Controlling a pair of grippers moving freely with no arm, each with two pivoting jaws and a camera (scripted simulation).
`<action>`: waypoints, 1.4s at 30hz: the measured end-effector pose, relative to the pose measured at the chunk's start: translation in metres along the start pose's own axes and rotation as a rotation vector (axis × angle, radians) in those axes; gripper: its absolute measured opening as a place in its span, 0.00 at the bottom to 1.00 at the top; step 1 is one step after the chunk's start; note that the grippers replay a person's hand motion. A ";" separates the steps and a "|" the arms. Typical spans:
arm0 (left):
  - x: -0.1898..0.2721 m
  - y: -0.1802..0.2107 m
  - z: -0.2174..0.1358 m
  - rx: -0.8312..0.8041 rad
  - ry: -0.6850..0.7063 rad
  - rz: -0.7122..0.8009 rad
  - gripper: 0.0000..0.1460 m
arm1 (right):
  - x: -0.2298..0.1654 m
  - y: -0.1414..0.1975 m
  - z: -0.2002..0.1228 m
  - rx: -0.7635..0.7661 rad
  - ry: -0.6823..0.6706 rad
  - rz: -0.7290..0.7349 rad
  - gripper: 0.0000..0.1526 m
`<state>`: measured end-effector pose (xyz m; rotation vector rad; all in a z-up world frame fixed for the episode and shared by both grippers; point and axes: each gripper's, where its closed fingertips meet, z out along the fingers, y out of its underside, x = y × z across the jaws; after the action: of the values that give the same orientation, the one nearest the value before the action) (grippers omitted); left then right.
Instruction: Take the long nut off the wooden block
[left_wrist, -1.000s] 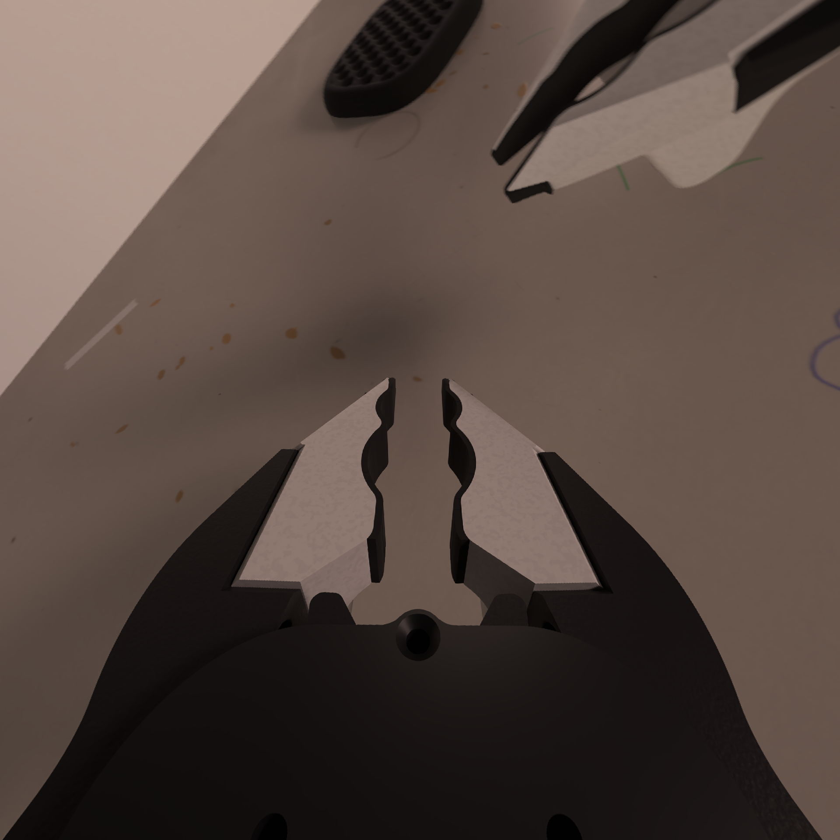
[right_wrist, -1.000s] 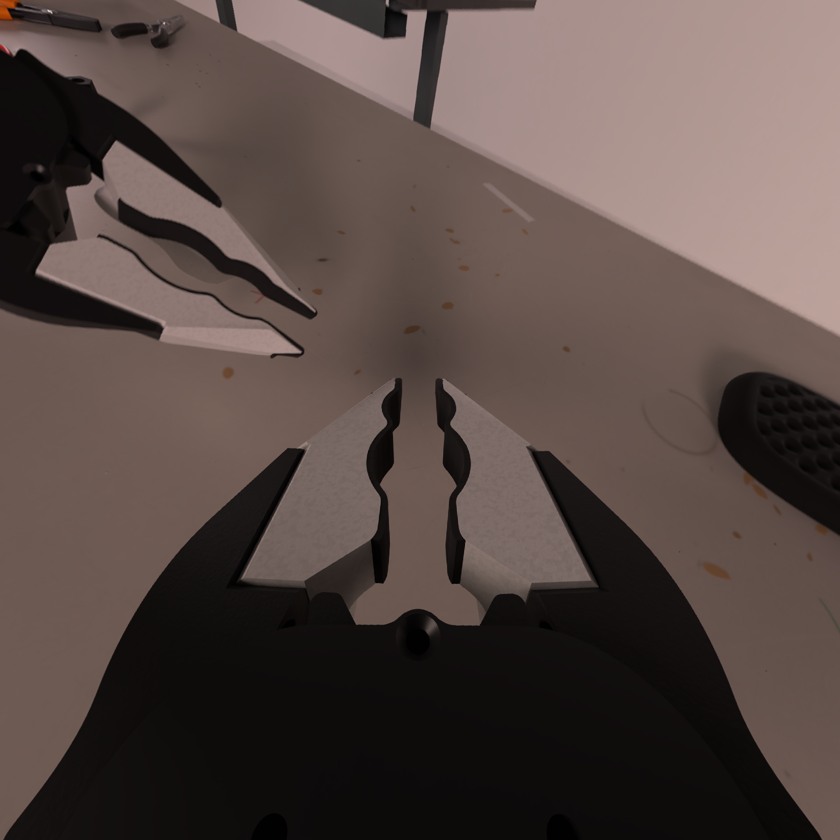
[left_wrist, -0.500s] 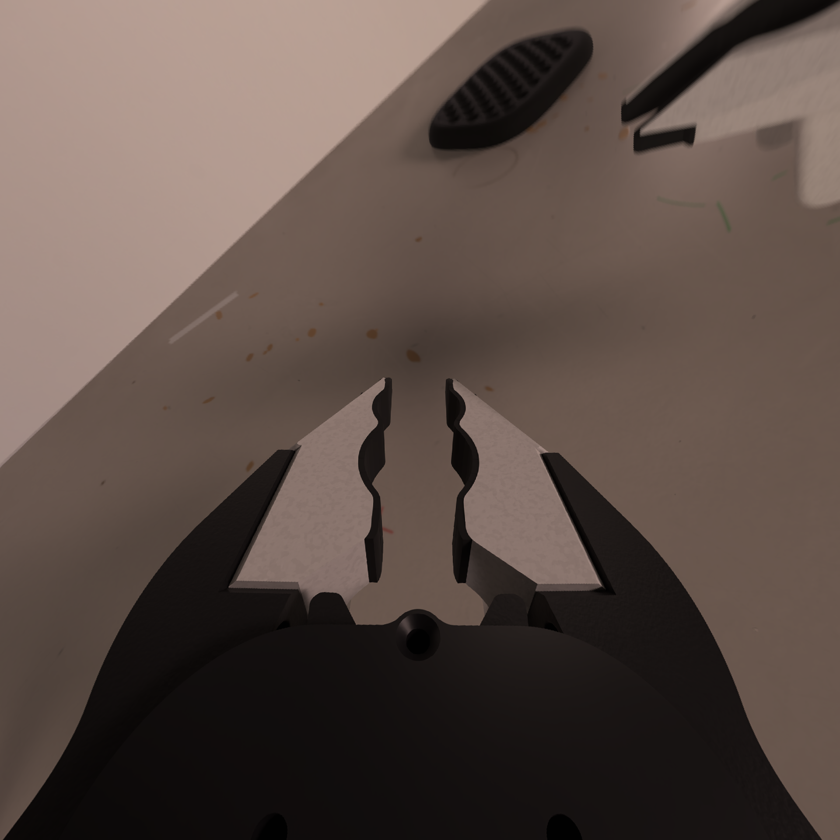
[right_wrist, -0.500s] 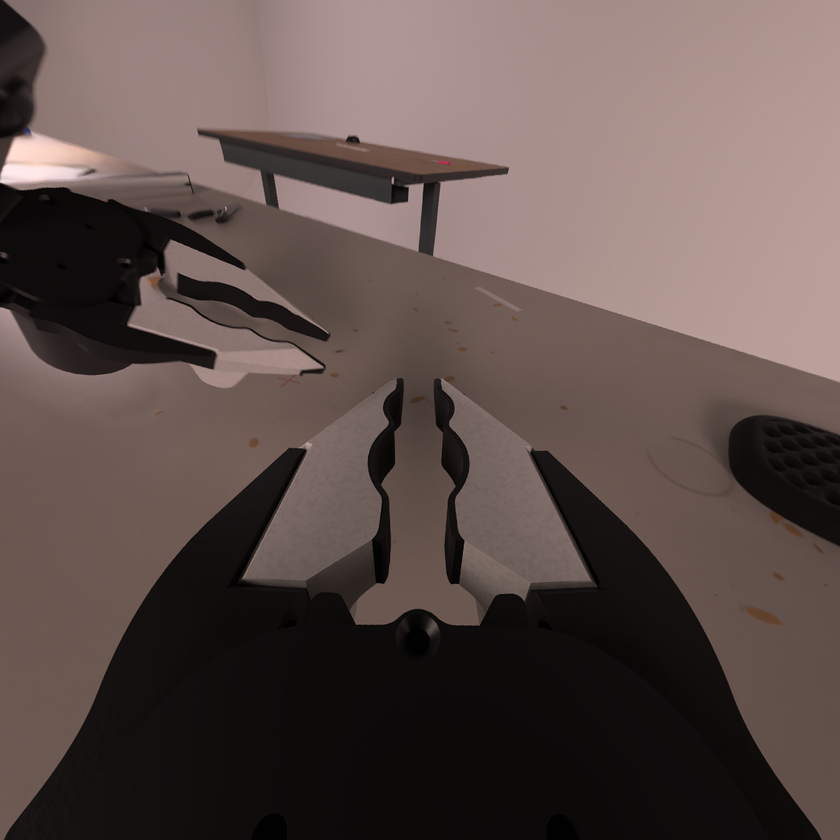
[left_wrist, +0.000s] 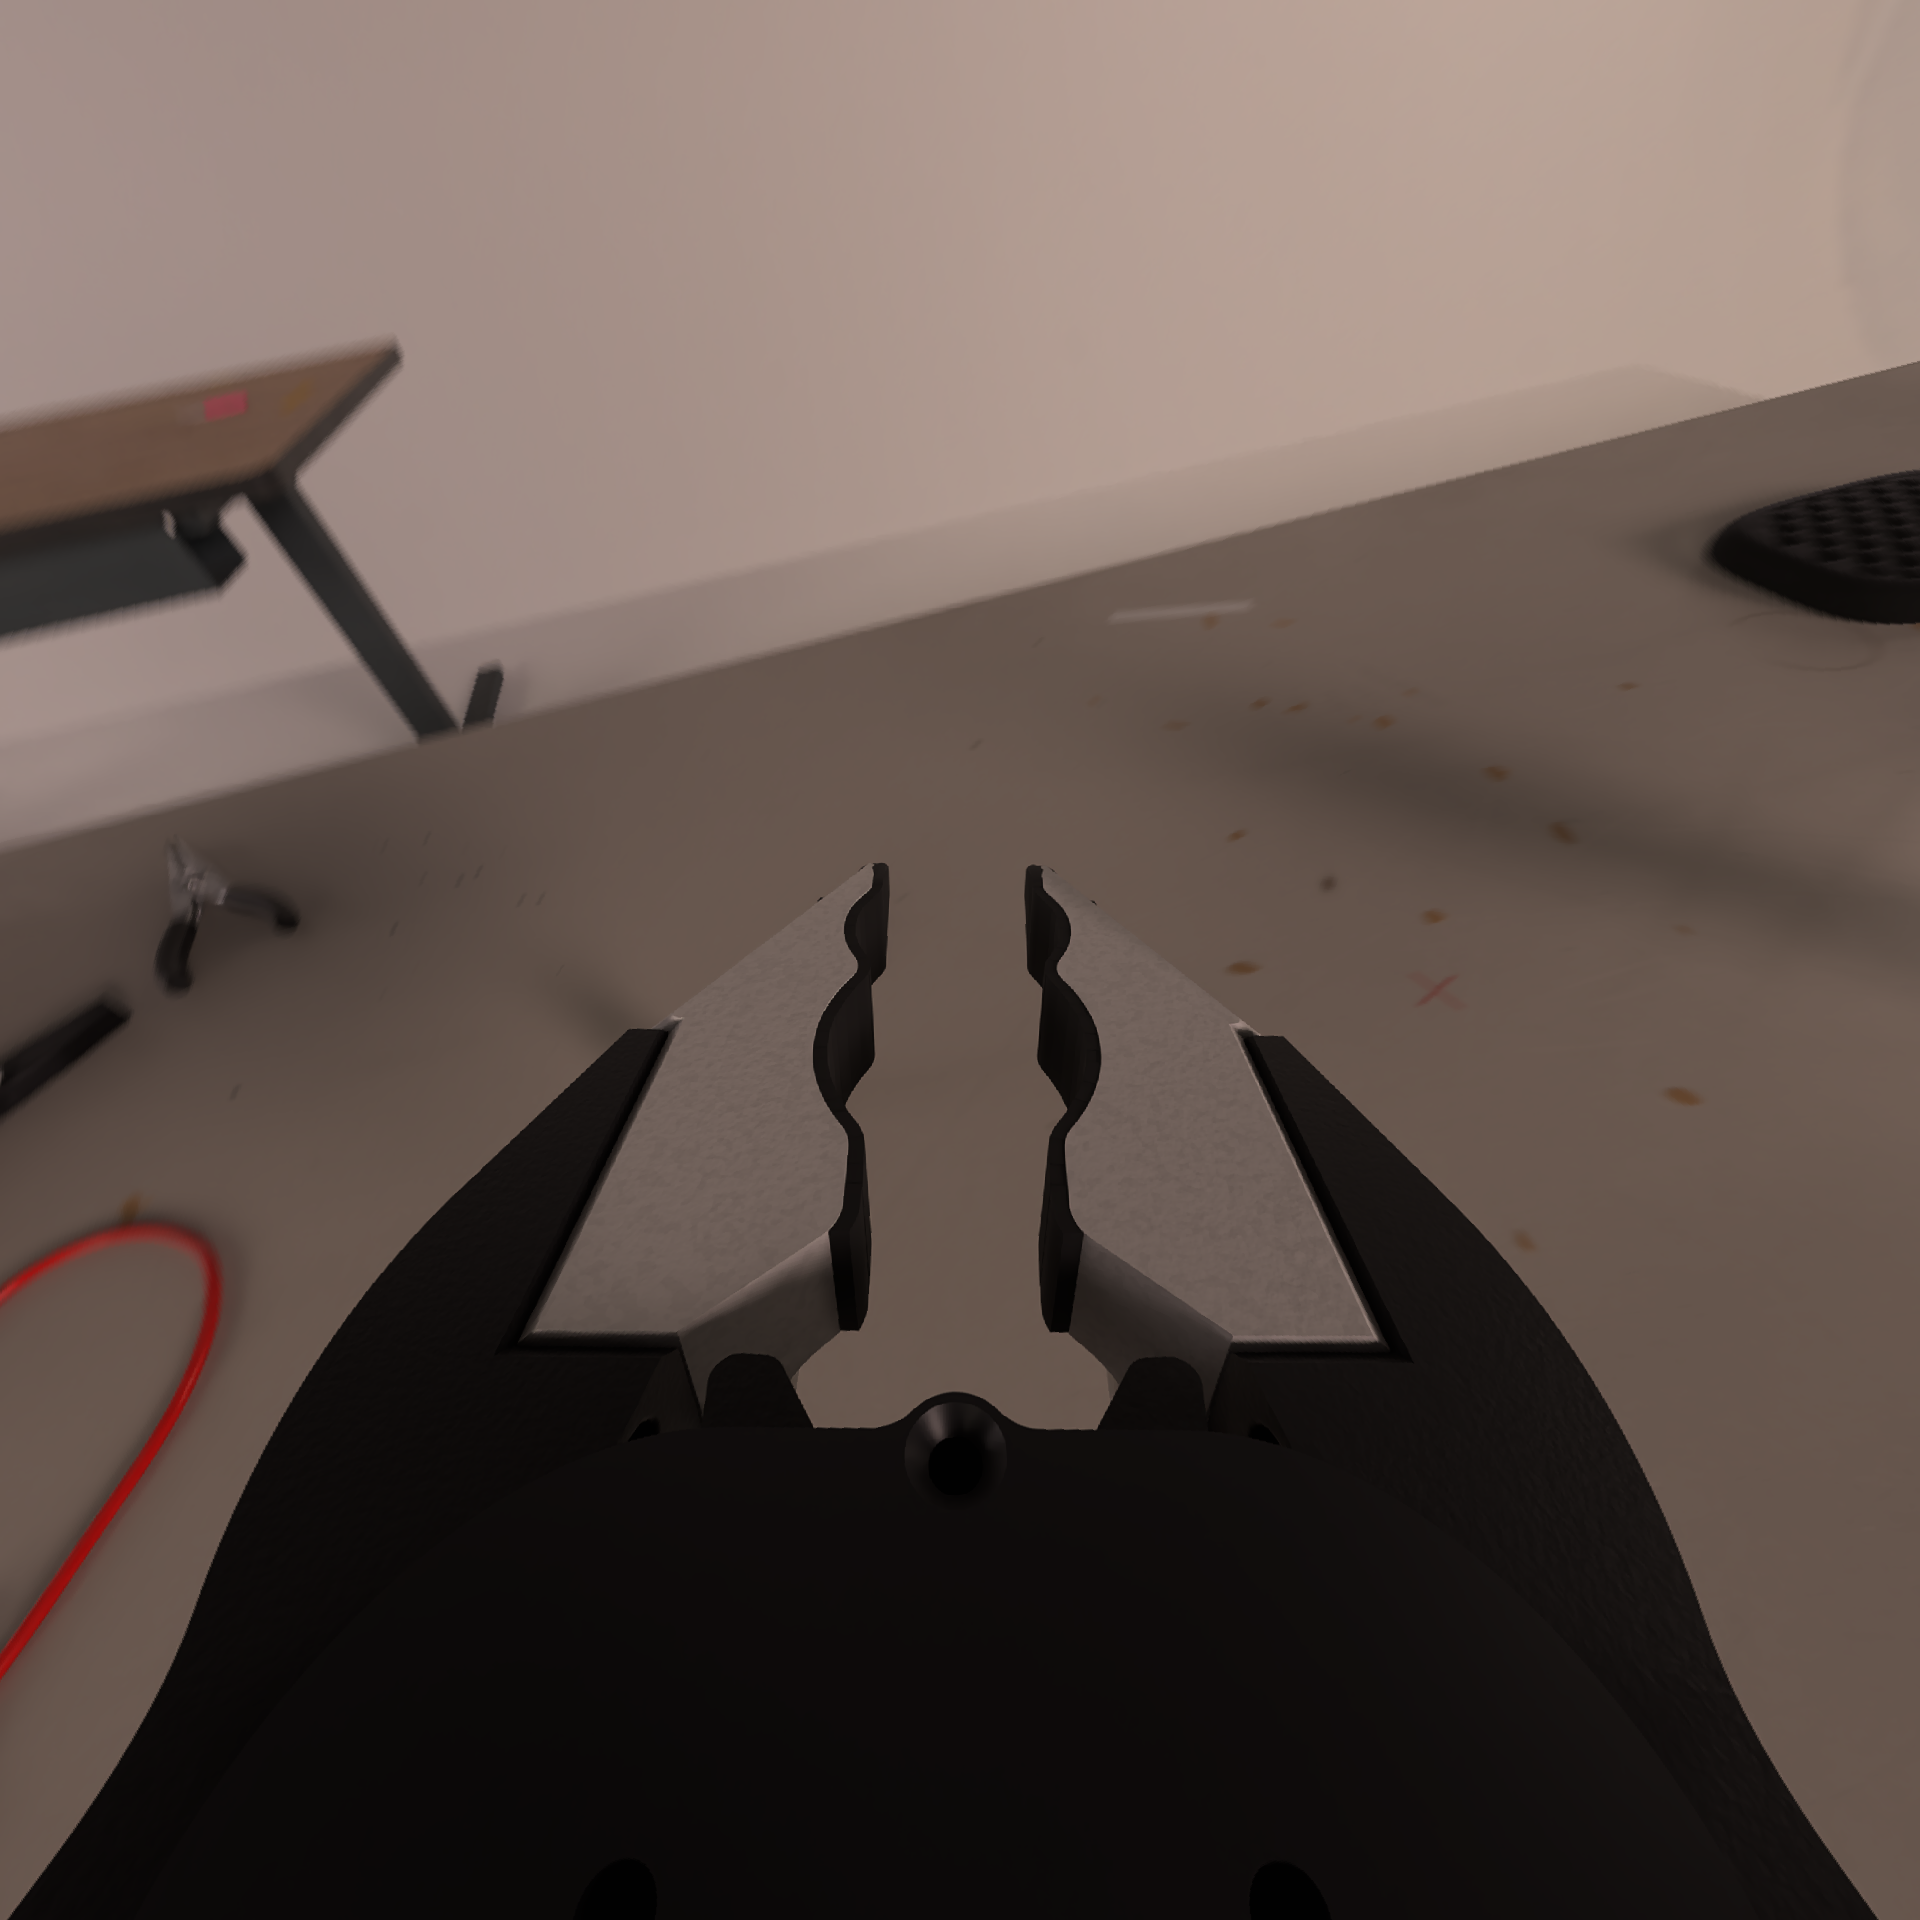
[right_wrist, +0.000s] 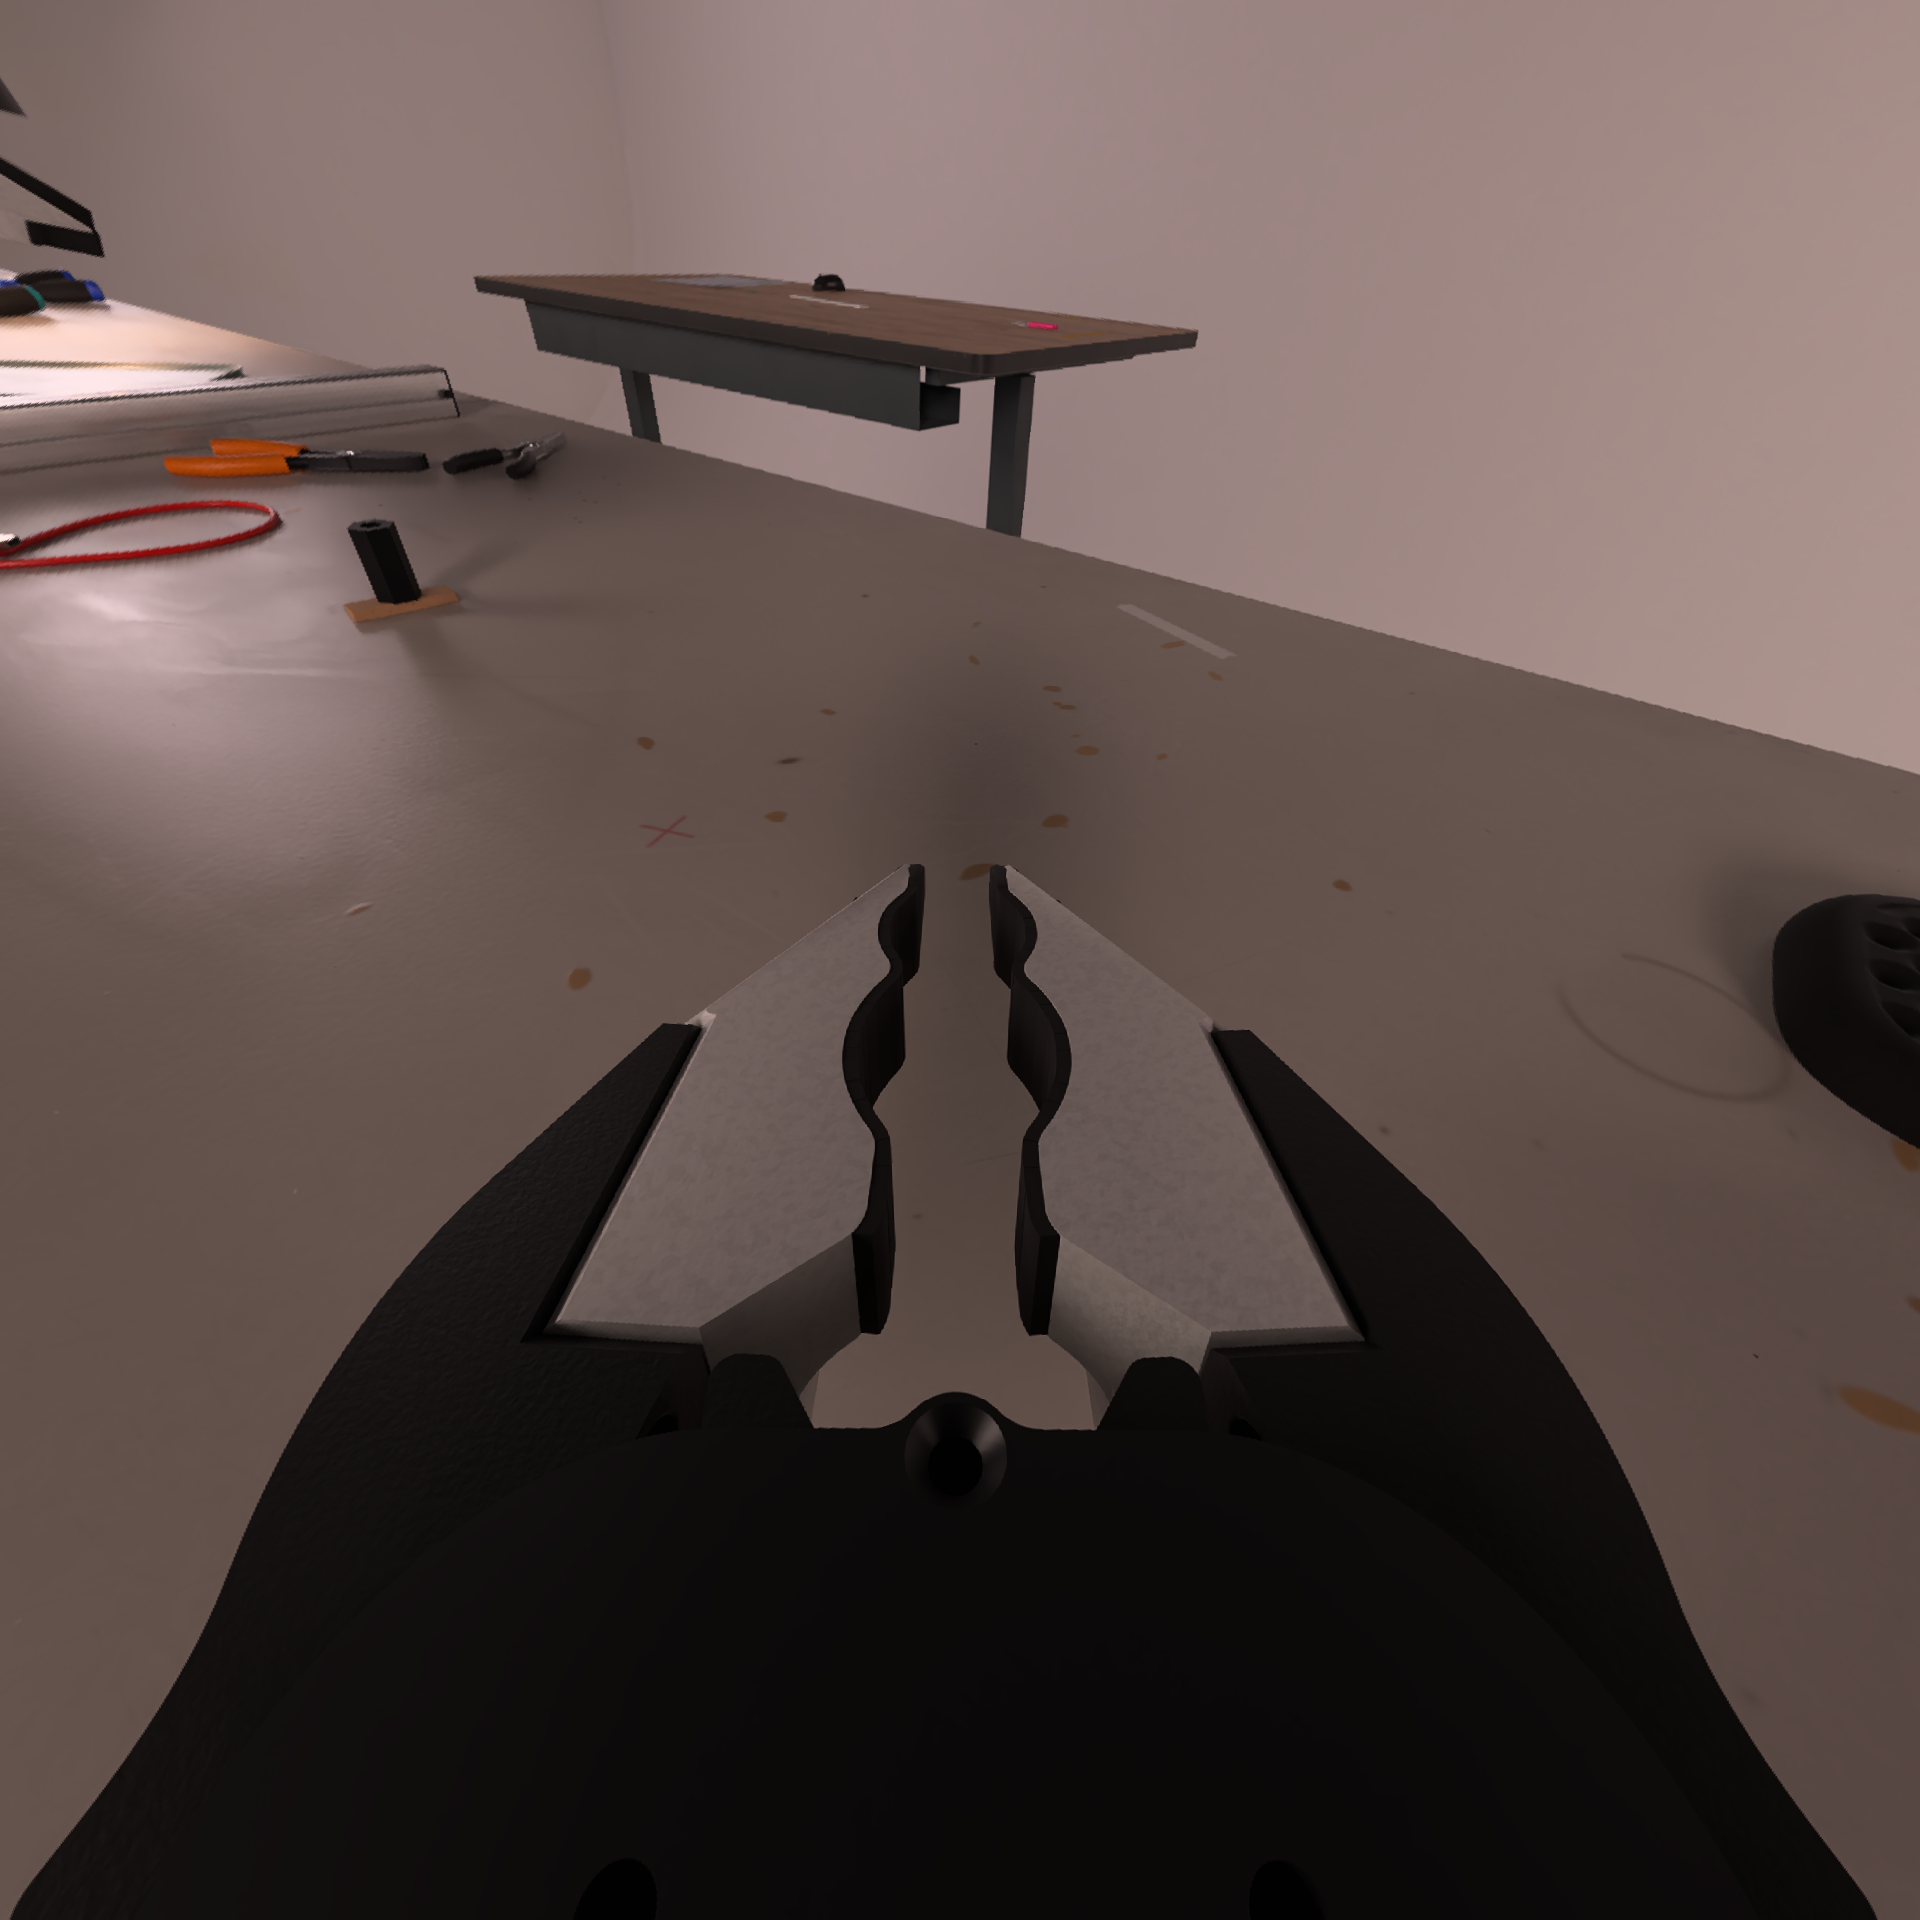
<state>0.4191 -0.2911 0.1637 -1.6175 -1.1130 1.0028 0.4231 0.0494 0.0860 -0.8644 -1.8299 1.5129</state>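
Pinkish-beige walls and a grey-brown bench (left_wrist: 1351, 1039) speckled with little orange stains, that's the backdrop. From the left wrist view, the left gripper (left_wrist: 956, 883) hovers over bare benchtop with its jaws parted a little, a narrow gap between them and nothing in it. Toward the bench's left edge sit small dark-handled pliers (left_wrist: 203, 914) and a loop of red cable (left_wrist: 156, 1340). A black perforated pad (left_wrist: 1829, 566) lies near the far right edge, and a faint red cross mark (left_wrist: 1439, 989) sits right of the fingers. A wood-topped desk (left_wrist: 197, 416) stands beyond the bench.

Right wrist view: the right gripper (right_wrist: 954, 878) is also slightly open and empty, low over the bench. The long nut (right_wrist: 382, 561), black and hexagonal, stands upright on the wooden block (right_wrist: 400, 606) well off toward the far left of the bench, nowhere near either gripper. Behind it are orange-handled pliers (right_wrist: 260, 459).
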 end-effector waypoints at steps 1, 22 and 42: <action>-0.017 0.008 0.002 -0.040 -0.010 -0.029 0.18 | -0.001 0.000 0.001 -0.005 -0.001 -0.005 0.08; -0.102 0.129 0.089 -0.739 -0.168 0.005 0.16 | -0.010 0.001 0.002 -0.009 -0.048 -0.048 0.06; 0.199 -0.009 0.063 -0.190 0.490 0.363 0.14 | 0.009 0.001 -0.002 0.001 0.041 -0.073 0.04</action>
<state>0.4107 -0.0850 0.1305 -2.1265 -0.6061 0.6719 0.4191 0.0574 0.0856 -0.8132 -1.8114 1.4400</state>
